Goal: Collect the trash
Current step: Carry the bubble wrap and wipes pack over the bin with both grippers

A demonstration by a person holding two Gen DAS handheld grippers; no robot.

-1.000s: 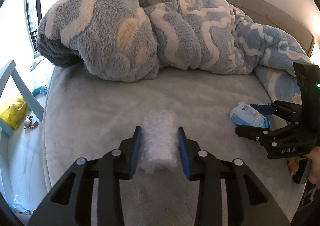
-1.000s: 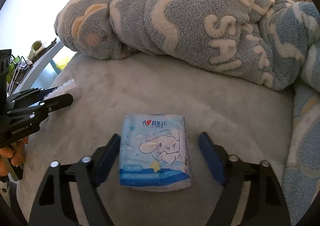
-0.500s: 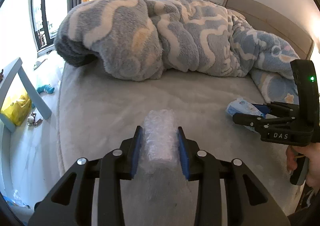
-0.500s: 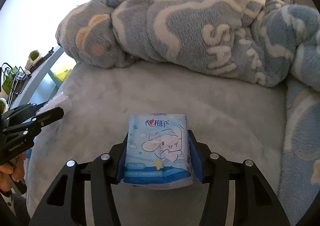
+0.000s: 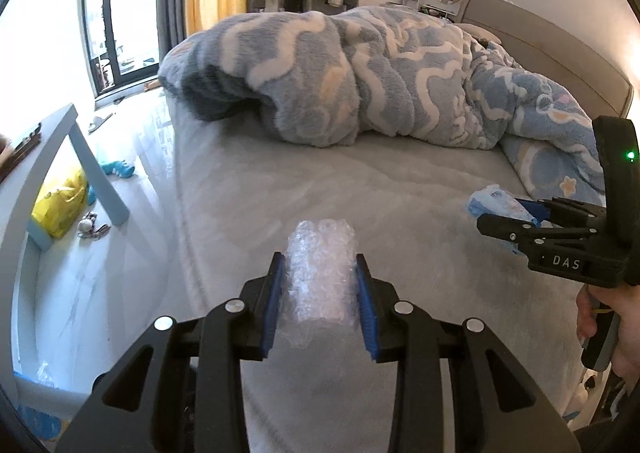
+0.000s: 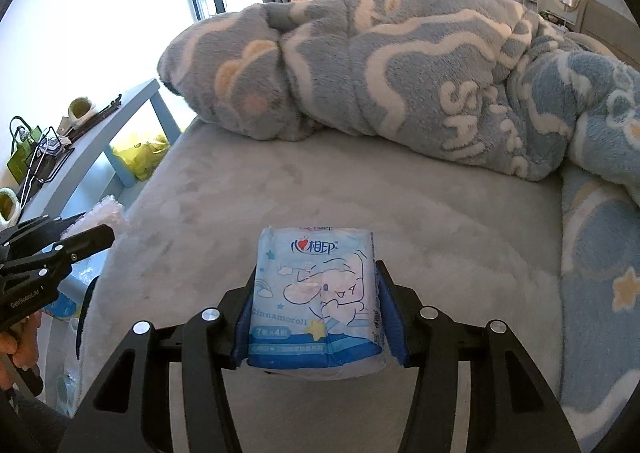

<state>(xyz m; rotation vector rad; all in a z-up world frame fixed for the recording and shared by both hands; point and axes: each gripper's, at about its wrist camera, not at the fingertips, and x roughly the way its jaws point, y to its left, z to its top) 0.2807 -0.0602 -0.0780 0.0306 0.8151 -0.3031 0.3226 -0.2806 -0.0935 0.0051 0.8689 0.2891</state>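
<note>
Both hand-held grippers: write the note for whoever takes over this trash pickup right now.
Left hand-held gripper: shut on the bubble wrap wad, held above the bed.
Right hand-held gripper: shut on the blue tissue pack, also clear of the bed.
Done: both pieces picked up.
Left: carry both to a bin; none is in view. No other trash shows on the bed, but the blanket may hide some.

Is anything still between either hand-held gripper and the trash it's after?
No. The left hand-held gripper already clamps the bubble wrap, and the right hand-held gripper clamps the tissue pack; nothing visible intervenes.
</note>
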